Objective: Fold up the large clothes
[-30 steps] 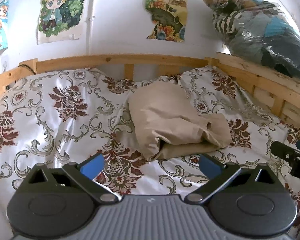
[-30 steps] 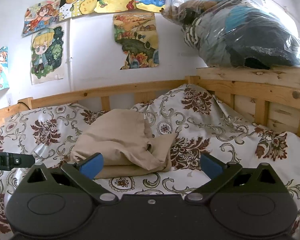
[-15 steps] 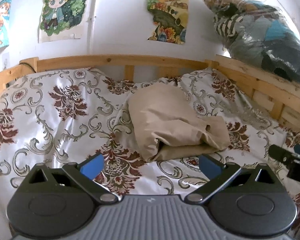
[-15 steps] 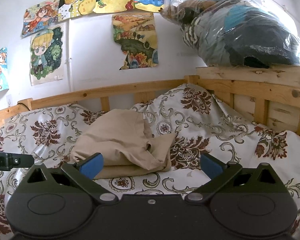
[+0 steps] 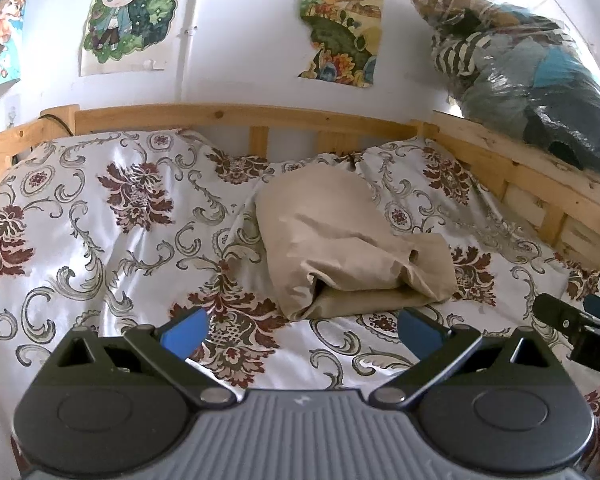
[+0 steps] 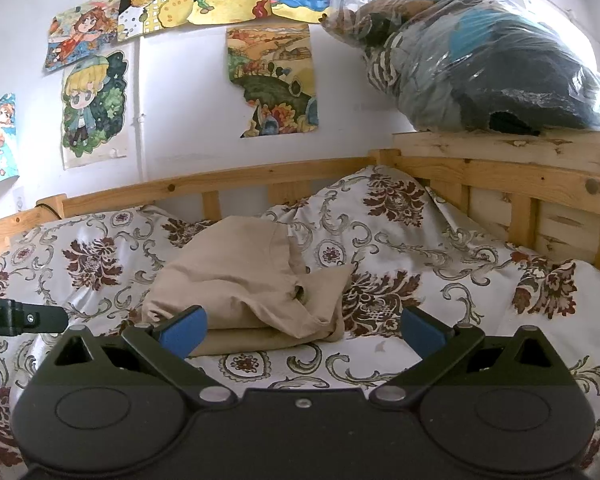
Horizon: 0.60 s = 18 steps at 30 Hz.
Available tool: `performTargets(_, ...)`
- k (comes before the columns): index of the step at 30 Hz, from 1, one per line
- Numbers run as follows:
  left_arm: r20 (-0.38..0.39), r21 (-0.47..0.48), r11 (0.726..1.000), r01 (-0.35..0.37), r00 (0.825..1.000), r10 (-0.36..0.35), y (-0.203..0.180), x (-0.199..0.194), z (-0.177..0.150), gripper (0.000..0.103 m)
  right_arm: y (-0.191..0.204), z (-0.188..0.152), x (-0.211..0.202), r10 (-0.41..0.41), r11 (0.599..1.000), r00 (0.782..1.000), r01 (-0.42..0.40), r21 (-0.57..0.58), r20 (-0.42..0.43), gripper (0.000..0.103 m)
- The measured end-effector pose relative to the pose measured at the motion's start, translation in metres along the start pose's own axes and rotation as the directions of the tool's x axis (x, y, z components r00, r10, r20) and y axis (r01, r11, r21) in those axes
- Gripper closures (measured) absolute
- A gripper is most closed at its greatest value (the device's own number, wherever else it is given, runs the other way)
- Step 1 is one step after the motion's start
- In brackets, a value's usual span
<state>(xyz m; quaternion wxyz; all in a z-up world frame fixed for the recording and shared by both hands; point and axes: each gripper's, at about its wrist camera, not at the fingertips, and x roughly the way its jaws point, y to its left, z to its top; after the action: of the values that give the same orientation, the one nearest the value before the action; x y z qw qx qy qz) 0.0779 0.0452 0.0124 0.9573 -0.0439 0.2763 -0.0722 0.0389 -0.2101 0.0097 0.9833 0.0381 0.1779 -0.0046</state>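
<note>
A beige garment (image 5: 340, 248) lies folded in a loose bundle on the flowered bedspread (image 5: 120, 240), near the middle of the bed. It also shows in the right wrist view (image 6: 252, 280). My left gripper (image 5: 302, 330) is open and empty, held just short of the bundle's near edge. My right gripper (image 6: 302, 328) is open and empty, also a little back from the bundle, to its right. The right gripper's tip shows at the right edge of the left wrist view (image 5: 572, 320). The left gripper's tip shows at the left edge of the right wrist view (image 6: 20, 316).
A wooden bed rail (image 5: 240, 114) runs along the back and the right side (image 6: 500, 168). A clear plastic bag of clothes (image 6: 480, 64) sits on the right rail's shelf. Posters (image 6: 272, 80) hang on the white wall behind.
The left wrist view has shifted slightly, so the garment sits a touch lower and nearer in it. The right gripper has hardly moved. Both stay open.
</note>
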Motion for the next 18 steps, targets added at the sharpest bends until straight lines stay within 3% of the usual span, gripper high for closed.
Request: performTargets(18, 0.006, 0.001, 1.000, -0.010, 1.000, 0.010, 0.0014, -0.0016, -0.0002, 0.001, -0.0012, -0.0005, 0.0031, -0.007, 1.000, 1.000, 0.007, 0.003, -0.002, 0.001)
